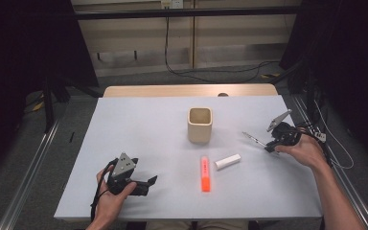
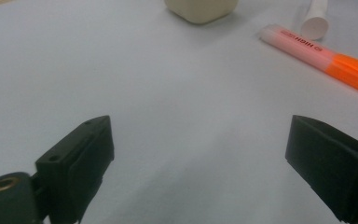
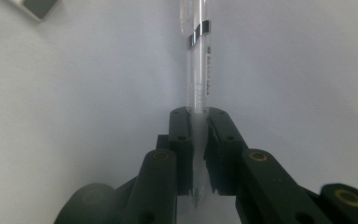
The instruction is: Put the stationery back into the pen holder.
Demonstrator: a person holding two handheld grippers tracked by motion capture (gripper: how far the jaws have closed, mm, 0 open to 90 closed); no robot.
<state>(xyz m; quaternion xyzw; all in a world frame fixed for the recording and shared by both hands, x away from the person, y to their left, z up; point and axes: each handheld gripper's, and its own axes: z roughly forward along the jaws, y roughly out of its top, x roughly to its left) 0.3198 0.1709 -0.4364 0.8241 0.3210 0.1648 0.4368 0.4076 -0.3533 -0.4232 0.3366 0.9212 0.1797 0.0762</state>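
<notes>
- High view: my right gripper [image 1: 268,143] sat at the right side of the table [image 1: 139,143], fingers closed on a clear pen [image 1: 252,138] whose free end stuck out toward the beige cup [image 1: 200,124]. Pen looked low over the table; could not tell whether it was touching or just off it.
- High view: an orange highlighter [image 1: 205,173] and a white eraser [image 1: 227,161] lay near each other in front of the cup, neither touched. Cup stood upright, and I could see nothing inside it.
- High view: my left gripper [image 1: 146,184] rested at the near left corner, well apart from everything.
- Left gripper view: my fingers [image 2: 77,163] stood wide with bare table between them. Highlighter [image 2: 321,56], eraser [image 2: 316,16] and the cup's base [image 2: 200,9] lay far ahead.
- Right gripper view: my fingers [image 3: 182,135] were narrow, pinching the pen [image 3: 199,60] near its writing tip, barrel and clip running straight away from me. A grey-edged corner, likely the eraser [image 3: 33,6], showed at top left.
- Judgement: the work looked like loading the cup. Pen grasped, so the first pick was about done; the carry and drop into the cup remained, then highlighter and eraser.
</notes>
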